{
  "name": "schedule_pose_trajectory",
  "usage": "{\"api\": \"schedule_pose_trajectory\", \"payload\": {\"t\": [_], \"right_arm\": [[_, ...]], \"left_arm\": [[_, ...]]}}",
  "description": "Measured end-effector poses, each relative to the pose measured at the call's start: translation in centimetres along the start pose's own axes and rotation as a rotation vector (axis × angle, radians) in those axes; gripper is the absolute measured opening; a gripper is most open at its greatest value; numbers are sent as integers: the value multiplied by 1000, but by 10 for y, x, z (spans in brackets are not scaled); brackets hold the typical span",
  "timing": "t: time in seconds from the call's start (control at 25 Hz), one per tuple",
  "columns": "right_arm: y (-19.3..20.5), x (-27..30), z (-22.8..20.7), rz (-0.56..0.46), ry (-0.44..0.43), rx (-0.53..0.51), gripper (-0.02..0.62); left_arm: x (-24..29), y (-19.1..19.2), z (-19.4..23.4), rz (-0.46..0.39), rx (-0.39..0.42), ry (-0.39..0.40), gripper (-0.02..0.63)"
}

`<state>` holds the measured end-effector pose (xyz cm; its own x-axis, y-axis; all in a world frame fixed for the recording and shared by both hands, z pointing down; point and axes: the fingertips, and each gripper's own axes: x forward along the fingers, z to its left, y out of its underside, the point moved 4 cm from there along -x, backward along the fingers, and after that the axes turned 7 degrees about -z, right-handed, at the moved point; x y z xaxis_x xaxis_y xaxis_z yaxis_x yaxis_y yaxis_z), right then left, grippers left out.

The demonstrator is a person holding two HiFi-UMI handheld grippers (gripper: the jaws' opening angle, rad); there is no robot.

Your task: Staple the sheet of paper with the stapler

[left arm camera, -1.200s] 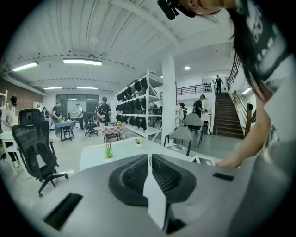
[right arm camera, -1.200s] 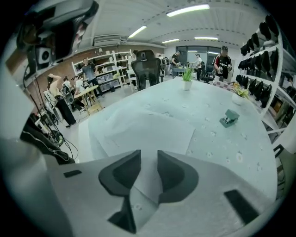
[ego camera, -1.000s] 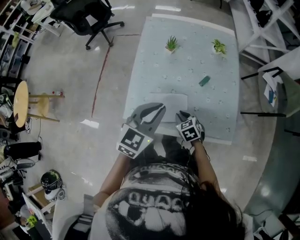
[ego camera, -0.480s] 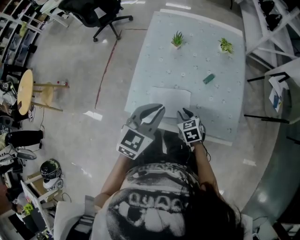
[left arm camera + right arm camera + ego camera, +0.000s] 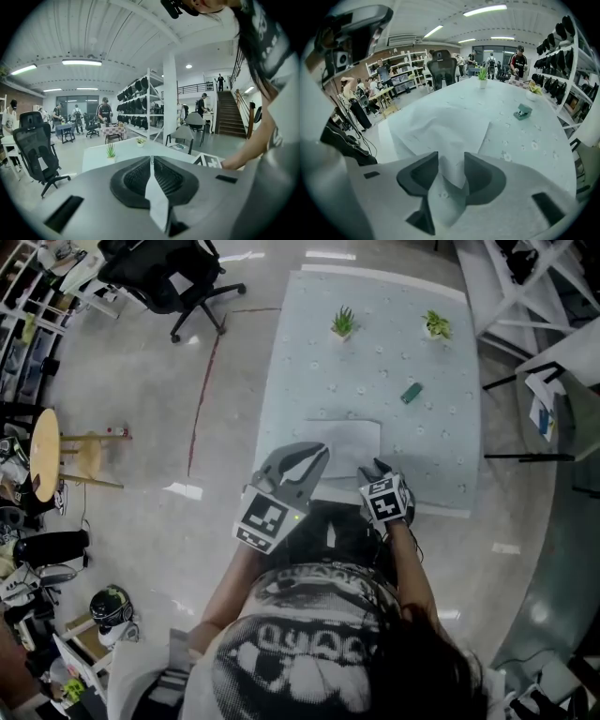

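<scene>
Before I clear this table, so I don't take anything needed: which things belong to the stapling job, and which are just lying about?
Job: sheet of paper, stapler.
Lying about: potted plant, second potted plant.

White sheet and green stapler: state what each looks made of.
The thin white sheet looks like plain matte paper: it buckles into soft folds without shine. The small green stapler seems moulded plastic, judging by its smooth, evenly coloured shell; metal parts are too small to tell.
</scene>
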<state>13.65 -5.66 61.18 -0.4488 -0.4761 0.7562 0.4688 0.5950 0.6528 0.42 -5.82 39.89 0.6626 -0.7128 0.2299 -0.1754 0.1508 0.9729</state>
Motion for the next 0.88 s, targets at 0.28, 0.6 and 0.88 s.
{"api": "schedule_pose_trajectory", "payload": {"t": [0.28, 0.6, 0.88], "right_arm": [[-1, 0, 4, -2, 27, 4, 98], [-11, -6, -12, -2, 41, -14, 58], [-16, -12, -39, 41, 35, -55, 55]], "left_arm": [[-13, 3, 10, -17, 0, 47, 21], [-26, 7, 20, -57, -5, 104, 21], [-23, 8, 21, -70, -18, 130, 21]]}}
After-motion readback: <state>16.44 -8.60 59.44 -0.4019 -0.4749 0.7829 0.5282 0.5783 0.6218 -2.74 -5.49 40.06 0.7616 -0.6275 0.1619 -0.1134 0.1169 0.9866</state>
